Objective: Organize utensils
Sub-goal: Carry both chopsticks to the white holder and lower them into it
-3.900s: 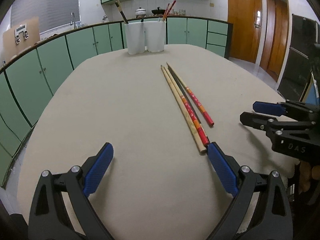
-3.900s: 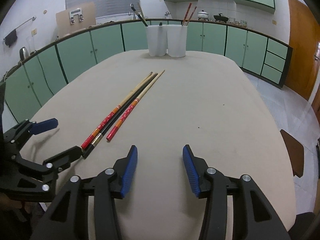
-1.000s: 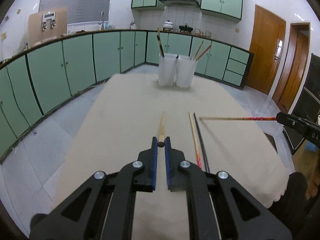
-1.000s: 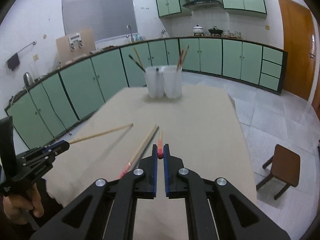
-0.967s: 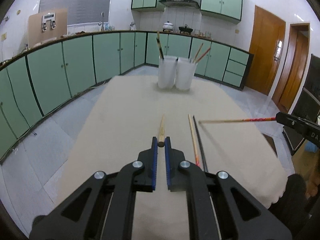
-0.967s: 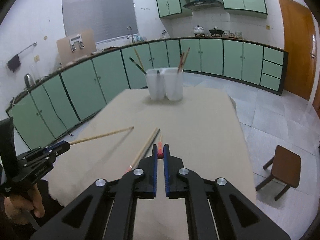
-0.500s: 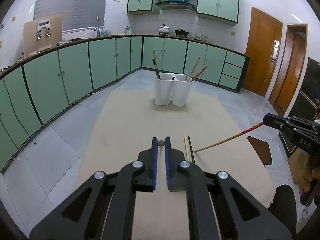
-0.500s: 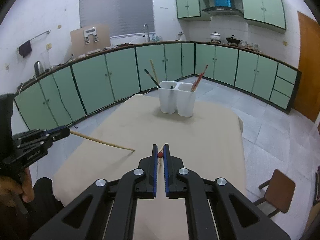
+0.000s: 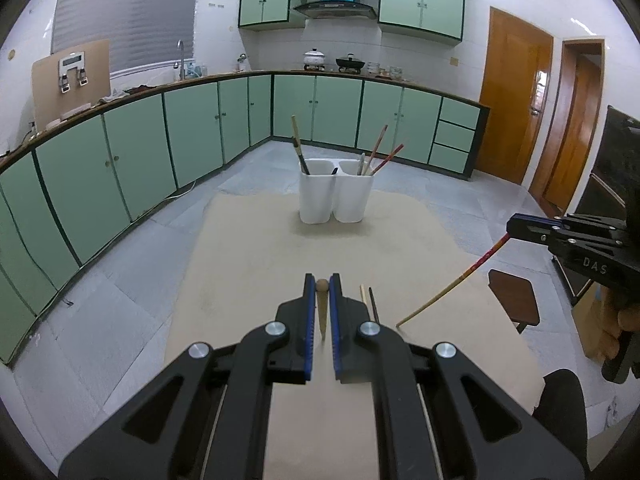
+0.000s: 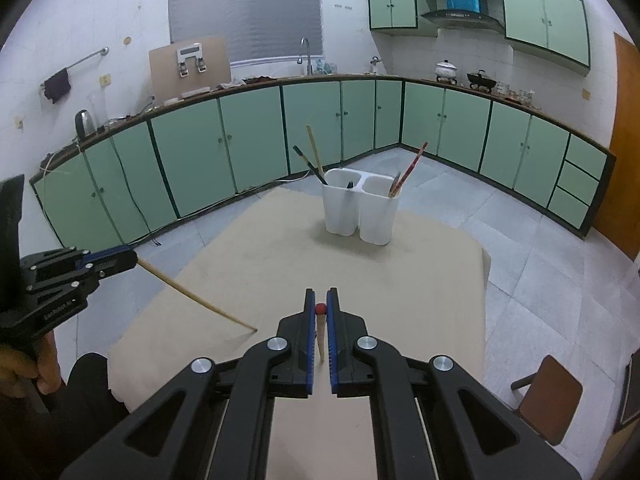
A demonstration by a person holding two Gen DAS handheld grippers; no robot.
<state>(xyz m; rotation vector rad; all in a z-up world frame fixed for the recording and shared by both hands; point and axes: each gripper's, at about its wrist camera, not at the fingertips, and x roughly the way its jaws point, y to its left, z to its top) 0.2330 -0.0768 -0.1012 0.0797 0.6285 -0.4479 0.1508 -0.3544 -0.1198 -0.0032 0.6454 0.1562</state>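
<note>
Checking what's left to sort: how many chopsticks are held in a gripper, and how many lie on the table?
Held, left gripper: 1 plain chopstick
Held, right gripper: 1 red-ended chopstick
Lying on table: 2, one pale chopstick, one dark chopstick
Total: 4

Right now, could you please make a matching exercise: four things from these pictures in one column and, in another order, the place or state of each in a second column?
Things:
1. plain wooden chopstick
2. red-ended chopstick
3. white two-compartment holder
4. two chopsticks not picked up

Places or states:
A. stands at the far end of the table
B. clamped in the left gripper
C. lie on the table, just right of the left gripper
D. clamped in the right gripper

Pairs: 1-B, 2-D, 3-A, 4-C
</note>
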